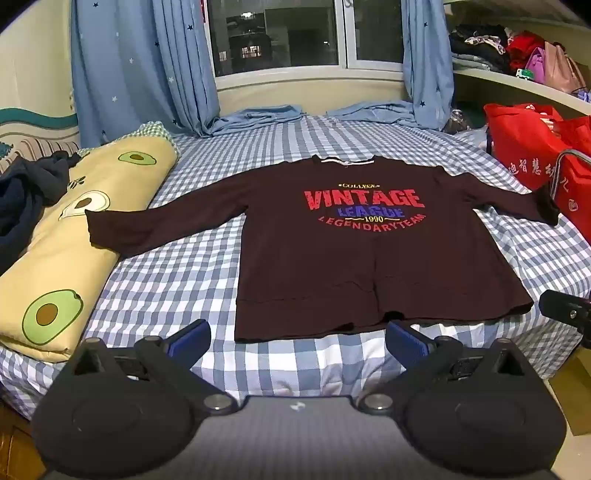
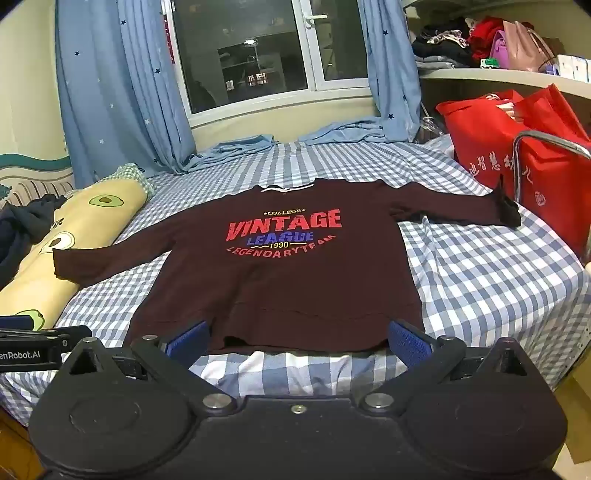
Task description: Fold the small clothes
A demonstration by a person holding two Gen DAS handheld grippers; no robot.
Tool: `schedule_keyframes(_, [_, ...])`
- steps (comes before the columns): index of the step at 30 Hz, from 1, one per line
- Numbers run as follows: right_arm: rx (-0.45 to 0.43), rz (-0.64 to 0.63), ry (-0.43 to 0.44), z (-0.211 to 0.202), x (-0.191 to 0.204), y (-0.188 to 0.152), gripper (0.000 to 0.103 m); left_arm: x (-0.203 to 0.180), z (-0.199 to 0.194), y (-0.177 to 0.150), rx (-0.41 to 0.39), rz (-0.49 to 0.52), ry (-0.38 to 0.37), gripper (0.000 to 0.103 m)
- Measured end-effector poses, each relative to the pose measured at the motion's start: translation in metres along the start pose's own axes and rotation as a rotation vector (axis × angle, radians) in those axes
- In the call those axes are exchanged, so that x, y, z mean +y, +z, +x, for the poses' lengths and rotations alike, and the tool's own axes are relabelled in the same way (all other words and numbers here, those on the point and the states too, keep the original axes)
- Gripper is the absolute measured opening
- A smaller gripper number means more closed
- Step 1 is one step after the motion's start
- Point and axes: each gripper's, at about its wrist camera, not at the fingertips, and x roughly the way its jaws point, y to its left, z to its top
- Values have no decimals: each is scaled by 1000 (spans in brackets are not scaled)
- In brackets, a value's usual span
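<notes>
Jaws stand wide apart and empty on both tools: the left hand-held gripper [image 1: 297,338] and the right hand-held gripper [image 2: 297,341] hover just short of the near hem of the maroon sweatshirt [image 1: 354,258], pads touching nothing.

The sweatshirt lies flat and face up on the checked bed [image 1: 177,280], print side showing "VINTAGE LEAGUE", collar pointing away toward the window [image 1: 280,33]. Its left sleeve [image 1: 147,230] stretches out sideways, the cuff resting on the avocado-print quilt [image 1: 70,258] left of the sweatshirt. Its right sleeve [image 2: 454,208] reaches out toward the red bags [image 2: 517,147], with the cuff curled up. Beyond the collar, blue curtains [image 1: 140,62] pool on the bed's far edge.

By my reading, folding has not begun: the garment is spread out and nothing is tucked in. The next move likely calls for each tool to reach a sleeve or a side edge, pinch a single layer without bunching the bedsheet, and carry it inward over the body.
</notes>
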Motion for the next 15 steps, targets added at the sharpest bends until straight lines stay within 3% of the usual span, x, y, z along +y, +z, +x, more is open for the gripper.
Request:
schedule_keyframes(7, [8, 5, -10, 1, 2, -3, 103, 0, 3, -18, -3, 7, 5, 102])
schedule_keyframes(15, [38, 8, -23, 8, 1, 1, 103, 1, 8, -6, 35, 11, 5, 102])
